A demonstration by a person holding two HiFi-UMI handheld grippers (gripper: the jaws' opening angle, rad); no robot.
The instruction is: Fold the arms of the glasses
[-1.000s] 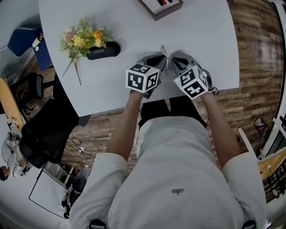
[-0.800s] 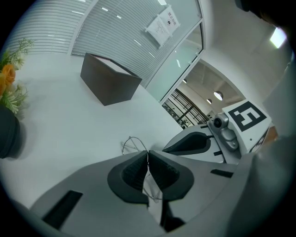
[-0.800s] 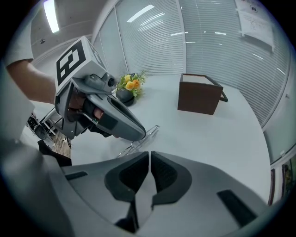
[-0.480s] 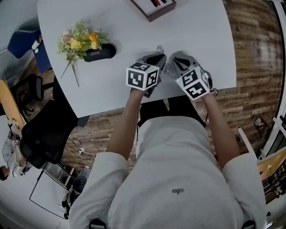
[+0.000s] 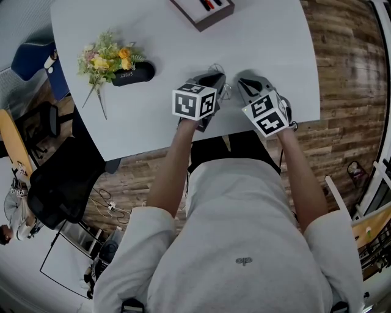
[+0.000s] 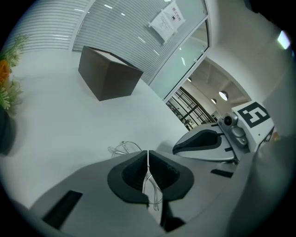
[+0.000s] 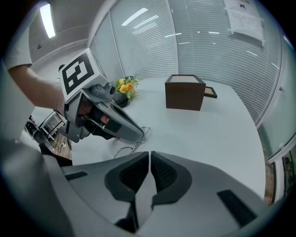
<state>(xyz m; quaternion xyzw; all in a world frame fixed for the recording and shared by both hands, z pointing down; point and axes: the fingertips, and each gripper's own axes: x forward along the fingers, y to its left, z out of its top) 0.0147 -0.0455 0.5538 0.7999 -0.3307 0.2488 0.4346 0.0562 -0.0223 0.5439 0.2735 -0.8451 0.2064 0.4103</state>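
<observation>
Looks like an office here — a big white table (image 5: pixel 153 67), a black office chair (image 5: pixel 61 183) beside it, wood-plank floor (image 5: pixel 348 73) underneath. Glass partition walls with slatted blinds (image 7: pixel 203 37), a printed notice (image 6: pixel 165 21) stuck on the glass — ceiling lights (image 6: pixel 223 95) beyond.

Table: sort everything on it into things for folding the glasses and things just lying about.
For the job: glasses; left tool, clamped on them; right tool, shut nearby.
Lying about: flowers; black case; brown box.
</observation>
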